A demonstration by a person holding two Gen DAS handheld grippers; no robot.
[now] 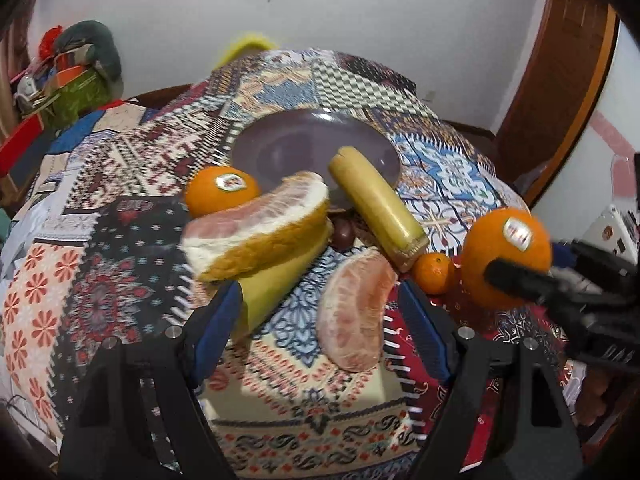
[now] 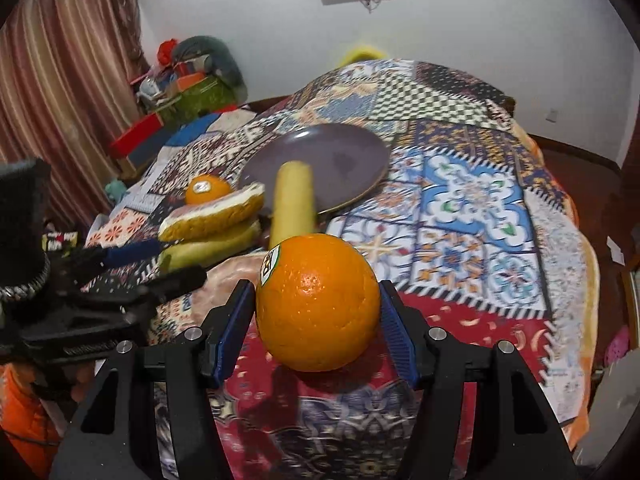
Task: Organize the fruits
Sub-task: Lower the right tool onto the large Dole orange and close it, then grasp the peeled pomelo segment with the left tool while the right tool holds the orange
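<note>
My right gripper (image 2: 318,332) is shut on a large orange (image 2: 318,304) with a sticker, both blue pads pressing its sides just over the patterned cloth. My left gripper (image 1: 320,332) stands open over a peeled pomelo segment (image 1: 352,316) that lies on the cloth between its fingers, untouched. A purple plate (image 1: 316,140) sits further back, with a yellow-green banana piece (image 1: 376,208) leaning on its rim. Left of the plate are a second stickered orange (image 1: 220,192) and a pomelo wedge with rind (image 1: 260,228) resting on another banana piece (image 1: 276,280).
A small tangerine (image 1: 434,274) and a dark brown fruit (image 1: 342,234) lie near the banana piece. The round table's cloth (image 2: 460,208) stretches to the right. Boxes and clutter (image 2: 188,88) stand beyond the table's left edge, near a curtain (image 2: 60,80).
</note>
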